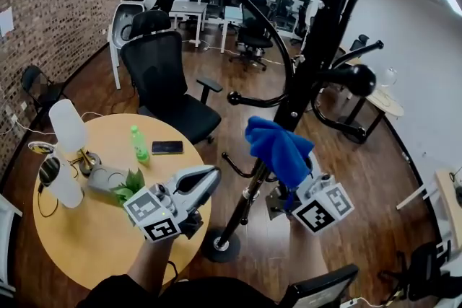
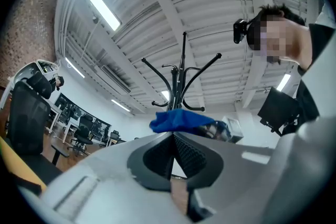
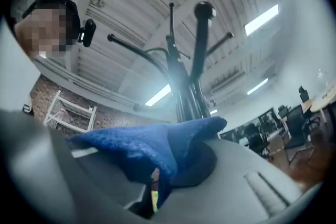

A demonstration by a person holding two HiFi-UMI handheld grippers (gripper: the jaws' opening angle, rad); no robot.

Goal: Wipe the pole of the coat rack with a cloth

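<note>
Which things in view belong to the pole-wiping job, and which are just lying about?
For the job:
- blue cloth, clamped in the right gripper
- coat rack pole

Lying about:
- green bottle, phone and small plant on the round table
- black office chair
- left gripper, shut and empty

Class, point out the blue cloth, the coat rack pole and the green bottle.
blue cloth (image 1: 278, 148), head view, middle fold.
coat rack pole (image 1: 321, 32), head view, upper shaft.
green bottle (image 1: 139, 146), head view, its body.
</note>
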